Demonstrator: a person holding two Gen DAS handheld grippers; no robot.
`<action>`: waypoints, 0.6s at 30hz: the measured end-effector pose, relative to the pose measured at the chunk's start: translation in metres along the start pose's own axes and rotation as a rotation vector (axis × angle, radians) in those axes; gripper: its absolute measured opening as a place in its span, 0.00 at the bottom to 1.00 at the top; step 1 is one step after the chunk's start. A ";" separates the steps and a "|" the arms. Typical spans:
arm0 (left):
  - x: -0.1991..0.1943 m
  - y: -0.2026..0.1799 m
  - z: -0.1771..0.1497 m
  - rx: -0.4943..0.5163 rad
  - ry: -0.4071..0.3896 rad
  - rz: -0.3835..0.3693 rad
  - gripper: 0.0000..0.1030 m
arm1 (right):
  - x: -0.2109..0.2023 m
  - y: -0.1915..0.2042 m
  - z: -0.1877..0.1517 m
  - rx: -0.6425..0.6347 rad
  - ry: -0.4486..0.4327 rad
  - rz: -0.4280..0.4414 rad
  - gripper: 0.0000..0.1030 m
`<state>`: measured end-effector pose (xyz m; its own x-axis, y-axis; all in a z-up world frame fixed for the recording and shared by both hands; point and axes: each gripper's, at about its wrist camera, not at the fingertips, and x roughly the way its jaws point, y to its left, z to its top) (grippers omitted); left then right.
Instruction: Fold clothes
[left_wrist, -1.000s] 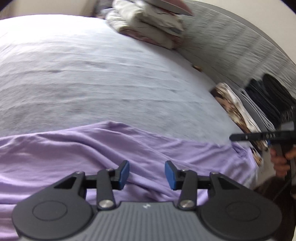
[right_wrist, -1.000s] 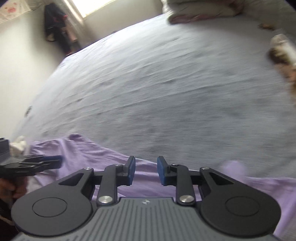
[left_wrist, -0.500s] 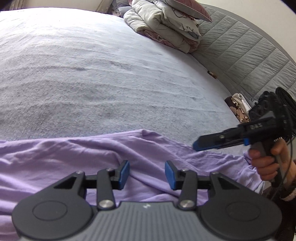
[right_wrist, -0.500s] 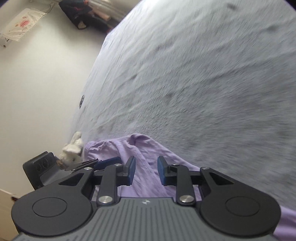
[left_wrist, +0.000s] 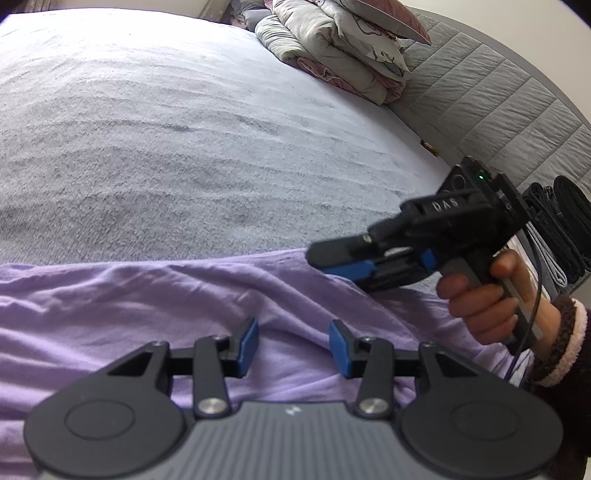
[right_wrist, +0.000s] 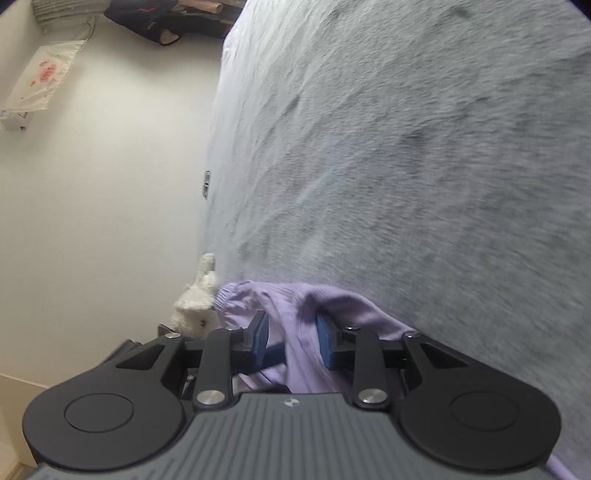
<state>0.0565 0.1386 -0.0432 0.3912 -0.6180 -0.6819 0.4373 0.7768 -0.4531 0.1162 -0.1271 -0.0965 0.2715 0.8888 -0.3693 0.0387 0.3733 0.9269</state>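
Swinging in from the side, the right tongs (left_wrist: 343, 258) are now reaching over the purple garment (left_wrist: 155, 306) lying crumpled on the bed (left_wrist: 184, 129), part-open with cloth between them. Left tongs (left_wrist: 293, 347) are hovering half-open, gripping nothing; folding is seemingly just beginning.

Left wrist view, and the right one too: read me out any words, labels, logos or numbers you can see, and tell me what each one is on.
"DAS" – on the top of the right hand-held gripper in the left wrist view.
Pink print on the white bag on the wall: too blurred to read.
Small mark on each hand-held gripper's grey body: no letters readable.
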 end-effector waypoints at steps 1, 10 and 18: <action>0.000 0.000 0.000 -0.001 0.001 0.000 0.43 | 0.001 0.002 0.000 -0.001 -0.015 0.005 0.30; 0.002 -0.001 0.001 -0.001 0.001 0.003 0.43 | -0.009 0.006 0.000 0.014 -0.049 0.019 0.30; 0.002 -0.001 0.001 -0.004 0.000 0.002 0.43 | -0.012 0.018 -0.011 -0.047 -0.014 -0.028 0.12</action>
<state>0.0575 0.1368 -0.0432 0.3924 -0.6161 -0.6830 0.4333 0.7788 -0.4536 0.1027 -0.1282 -0.0765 0.2847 0.8739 -0.3940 0.0017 0.4105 0.9118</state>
